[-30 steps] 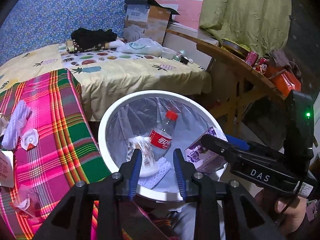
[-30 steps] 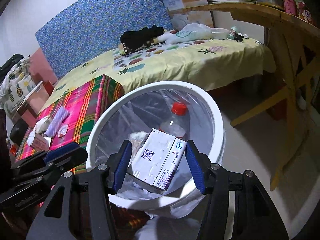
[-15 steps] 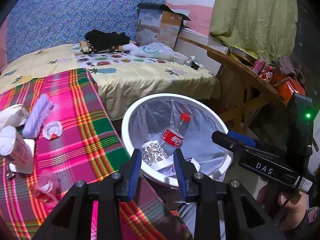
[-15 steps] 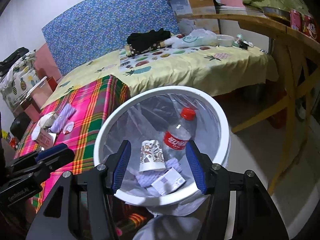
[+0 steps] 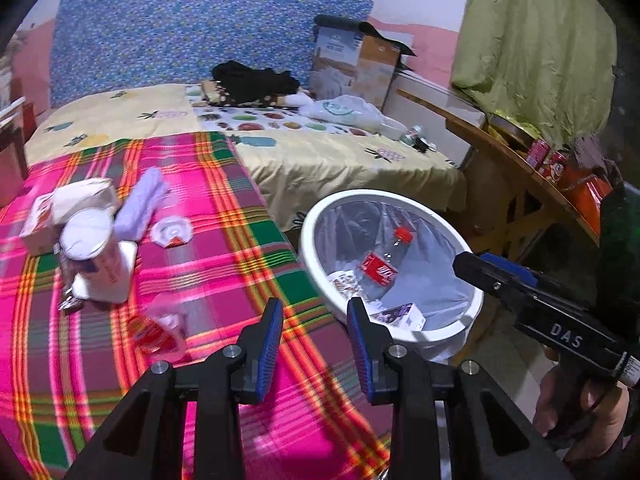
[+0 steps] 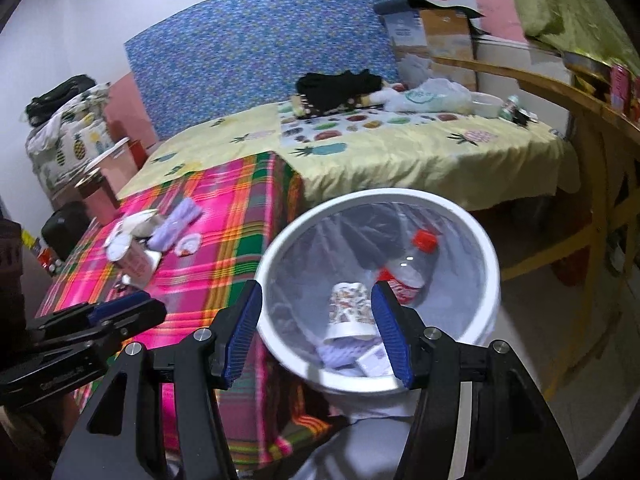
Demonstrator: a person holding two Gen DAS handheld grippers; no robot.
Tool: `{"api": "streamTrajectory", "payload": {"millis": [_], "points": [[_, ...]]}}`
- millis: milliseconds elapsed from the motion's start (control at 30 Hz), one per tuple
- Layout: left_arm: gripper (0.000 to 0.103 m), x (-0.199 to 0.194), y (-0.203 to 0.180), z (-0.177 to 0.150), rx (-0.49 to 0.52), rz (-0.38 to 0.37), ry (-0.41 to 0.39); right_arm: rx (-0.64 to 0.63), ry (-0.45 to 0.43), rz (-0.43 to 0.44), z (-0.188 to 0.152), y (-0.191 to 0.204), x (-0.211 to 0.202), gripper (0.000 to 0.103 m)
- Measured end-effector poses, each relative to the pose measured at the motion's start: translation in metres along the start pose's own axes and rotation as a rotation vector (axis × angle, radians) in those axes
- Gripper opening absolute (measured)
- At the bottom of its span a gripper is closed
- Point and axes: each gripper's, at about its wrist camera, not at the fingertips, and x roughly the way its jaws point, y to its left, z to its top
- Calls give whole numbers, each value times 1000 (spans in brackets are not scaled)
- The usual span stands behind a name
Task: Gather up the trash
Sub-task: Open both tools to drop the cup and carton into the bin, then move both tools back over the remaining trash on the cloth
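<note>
**Both hand-held grippers empty beside the bin**

On the plaid bench (image 5: 224,216) the left view shows a cup (image 5: 94,256), a purple cloth (image 5: 142,204) and a clear wrapper (image 5: 160,328). The left hand-held gripper (image 5: 314,344) is narrow, holding nothing. The right view looks into the bin (image 6: 494,276): paper cup (image 6: 350,310), bottle (image 6: 408,272). The right hand-held gripper (image 6: 318,330) gapes wide, empty.
</note>
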Motion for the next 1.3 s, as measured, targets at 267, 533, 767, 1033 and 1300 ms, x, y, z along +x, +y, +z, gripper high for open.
{"api": "streamTrajectory", "payload": {"millis": [267,533,767,1033,1300], "points": [[33,-22,23,-10,-54,61,-21,-64,9,73,-3,29,1,58],[33,-40,40,-18,-96,114,-41,-105,16,116,-5,48,2,58],[33,-51,49,-23,-118,147,-62,-121,25,133,-7,58,3,58],[33,-58,58,-27,-128,183,-75,-134,51,173,-12,71,10,58],[33,-59,81,-31,-172,228,-67,-150,86,223,-18,82,19,58]]}}
